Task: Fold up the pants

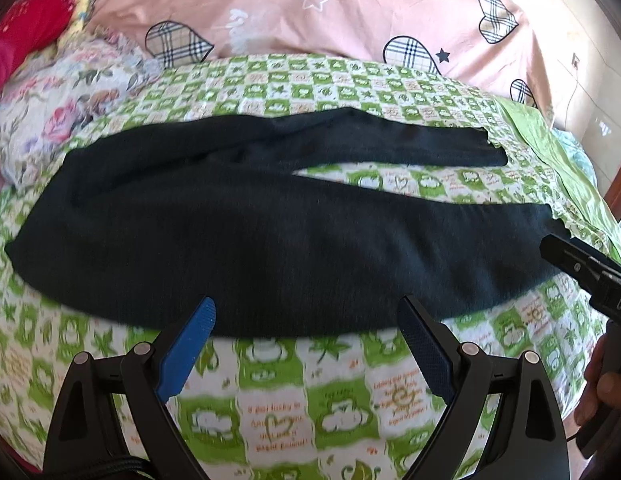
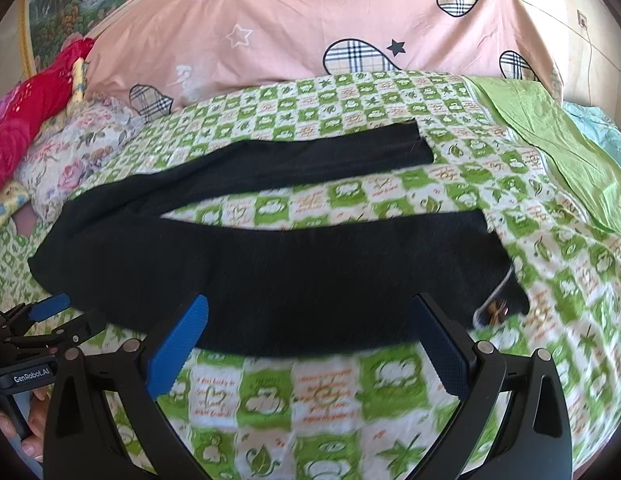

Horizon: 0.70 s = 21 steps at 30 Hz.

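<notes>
i've got the black pants (image 1: 238, 232) flat across the bed (image 1: 342, 404), legs splayed to the right. my left tool (image 1: 306, 320) gapes wide, my right tool (image 2: 308, 316) too, both empty at the near edge.

A home bedroom, seemingly: checked bedsheet (image 1: 294, 392), pink heart-print quilt (image 2: 310, 20), floral pillow (image 1: 66, 108).

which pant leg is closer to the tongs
The near leg, running just past both open tongs; the far leg lies beyond it, nearer the pink pillow.
</notes>
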Available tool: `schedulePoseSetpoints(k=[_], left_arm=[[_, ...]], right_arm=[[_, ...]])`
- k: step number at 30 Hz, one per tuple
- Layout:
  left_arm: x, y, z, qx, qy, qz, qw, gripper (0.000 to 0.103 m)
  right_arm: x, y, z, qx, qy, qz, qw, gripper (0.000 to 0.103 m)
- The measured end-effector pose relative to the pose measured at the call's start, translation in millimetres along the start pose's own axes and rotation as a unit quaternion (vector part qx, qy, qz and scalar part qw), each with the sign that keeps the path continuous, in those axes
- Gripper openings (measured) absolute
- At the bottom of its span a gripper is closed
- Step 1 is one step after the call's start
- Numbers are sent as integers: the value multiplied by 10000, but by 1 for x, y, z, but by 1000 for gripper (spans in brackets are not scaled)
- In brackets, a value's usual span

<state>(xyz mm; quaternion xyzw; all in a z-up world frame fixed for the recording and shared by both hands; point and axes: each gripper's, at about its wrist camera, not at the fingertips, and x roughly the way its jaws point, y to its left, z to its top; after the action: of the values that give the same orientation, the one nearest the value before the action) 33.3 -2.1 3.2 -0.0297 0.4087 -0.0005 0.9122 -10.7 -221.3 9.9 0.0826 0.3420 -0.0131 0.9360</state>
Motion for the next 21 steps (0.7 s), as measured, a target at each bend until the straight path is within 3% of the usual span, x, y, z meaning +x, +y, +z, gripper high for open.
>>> schedulePoseSetpoints(k=[15, 21], left_arm=[[40, -12, 70, 449, 133, -71, 9989, 93], [63, -19, 107, 673, 209, -240, 9972, 93]], right_arm=[[28, -51, 63, 388, 59, 172, 9991, 101], [53, -80, 96, 664, 230, 473, 9964, 101]])
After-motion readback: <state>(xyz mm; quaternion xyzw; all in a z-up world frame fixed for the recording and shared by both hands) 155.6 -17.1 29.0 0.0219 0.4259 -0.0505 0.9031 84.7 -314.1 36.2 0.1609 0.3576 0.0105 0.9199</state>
